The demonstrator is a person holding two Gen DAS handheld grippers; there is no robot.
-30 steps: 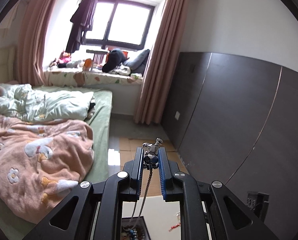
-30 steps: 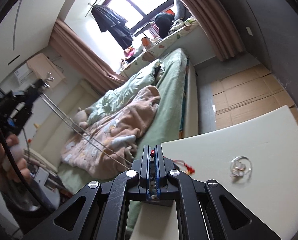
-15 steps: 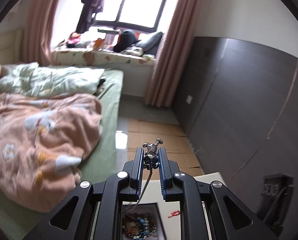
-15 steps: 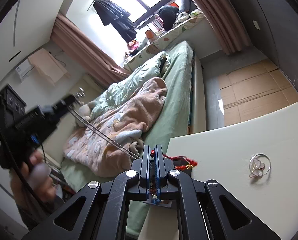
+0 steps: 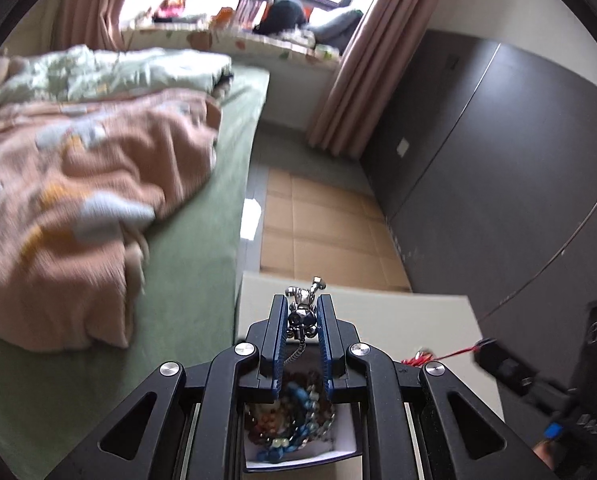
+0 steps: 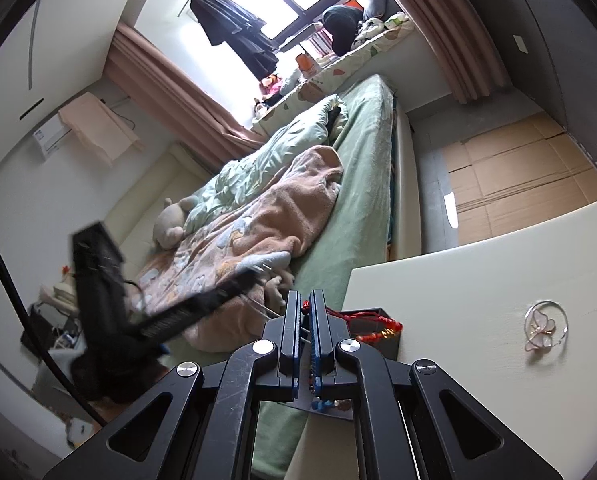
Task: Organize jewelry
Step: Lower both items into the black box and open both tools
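Note:
My left gripper [image 5: 301,309] is shut on a silver charm pendant [image 5: 303,312] whose chain [image 5: 294,356] hangs down into an open jewelry box [image 5: 298,424] full of beaded bracelets, right below the fingers. My right gripper [image 6: 305,309] is shut on a red cord bracelet [image 6: 374,325] with red and gold beads, held above the box's dark edge [image 6: 382,342]. In the left wrist view the red cord [image 5: 454,354] runs to the right gripper at the right edge. A silver ring with a pink butterfly [image 6: 544,326] lies on the cream table [image 6: 498,280].
The table [image 5: 398,320] stands against a green bed [image 5: 202,280] with a pink blanket [image 5: 78,184]. A dark wall panel [image 5: 498,160] is to the right. Cardboard covers the floor [image 5: 318,220]. The left gripper's body [image 6: 110,288] shows in the right wrist view.
The left gripper has tilted down and lowered over the jewelry box with the pendant still held. The right gripper has shifted a little, still holding the red bracelet.

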